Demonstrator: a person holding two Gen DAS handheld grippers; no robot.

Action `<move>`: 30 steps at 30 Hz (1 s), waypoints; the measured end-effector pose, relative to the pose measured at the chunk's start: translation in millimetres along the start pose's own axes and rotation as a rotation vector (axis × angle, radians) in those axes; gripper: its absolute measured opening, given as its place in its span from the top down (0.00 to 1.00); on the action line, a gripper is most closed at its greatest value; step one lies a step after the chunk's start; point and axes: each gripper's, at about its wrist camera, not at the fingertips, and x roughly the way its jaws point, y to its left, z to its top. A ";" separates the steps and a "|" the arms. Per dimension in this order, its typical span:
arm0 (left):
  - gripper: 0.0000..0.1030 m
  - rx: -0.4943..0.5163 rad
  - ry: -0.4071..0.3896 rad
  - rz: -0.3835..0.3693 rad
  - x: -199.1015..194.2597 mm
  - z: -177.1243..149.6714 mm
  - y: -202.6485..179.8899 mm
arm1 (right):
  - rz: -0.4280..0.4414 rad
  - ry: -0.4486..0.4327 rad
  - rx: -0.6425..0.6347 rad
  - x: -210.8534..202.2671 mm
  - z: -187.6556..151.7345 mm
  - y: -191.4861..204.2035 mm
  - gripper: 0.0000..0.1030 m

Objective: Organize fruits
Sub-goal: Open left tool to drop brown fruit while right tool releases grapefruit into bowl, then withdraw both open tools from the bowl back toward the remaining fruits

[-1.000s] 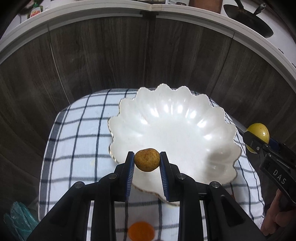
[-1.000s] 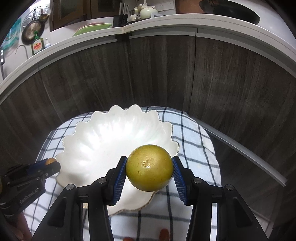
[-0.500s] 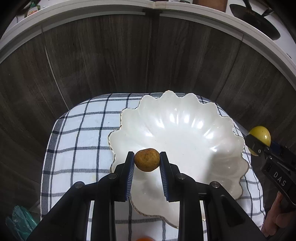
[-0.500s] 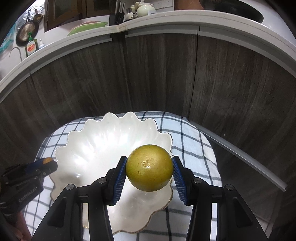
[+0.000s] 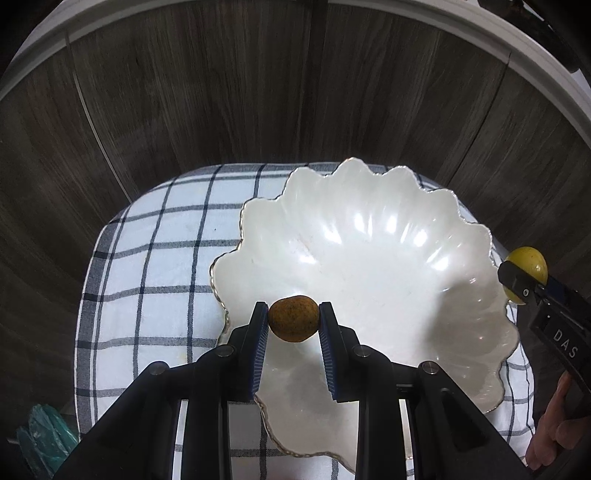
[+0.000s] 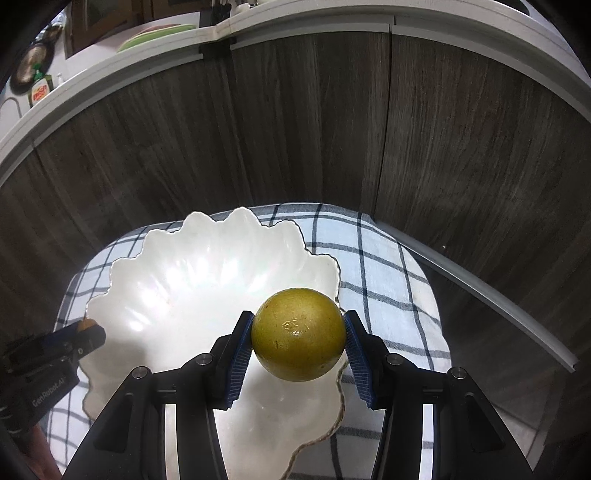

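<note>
crosswise, seemingly, small brown fruit (image 5: 293, 318) between left gripper (image 5: 293, 321) pads

I look at dark wood-grain panels (image 6: 295, 129) that fill the view ahead, split by upright seams. Above the panels runs a pale worktop edge (image 6: 110, 81). On that worktop, toward its left end, I see a dish-soap bottle (image 6: 40, 88) and a green plate (image 6: 155, 33). Below the panels lies a white cloth with dark blue checks (image 5: 147, 266). A pale strip (image 6: 480, 291) slants across the panels to the cloth's right. Left of the cloth, low down, sits a teal plastic bag (image 5: 44, 439). Overhead light glares.
</note>
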 end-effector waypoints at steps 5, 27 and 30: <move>0.73 -0.026 0.037 -0.009 8.1 -0.4 1.8 | -0.004 0.046 0.012 12.7 0.0 -1.4 0.52; 0.22 -0.011 -0.037 0.111 -16.2 9.0 2.4 | -0.032 0.023 0.029 1.8 5.5 -3.4 0.24; 0.21 -0.016 -0.055 0.115 -24.8 12.0 2.5 | -0.028 0.014 0.030 -3.4 6.4 -4.0 0.24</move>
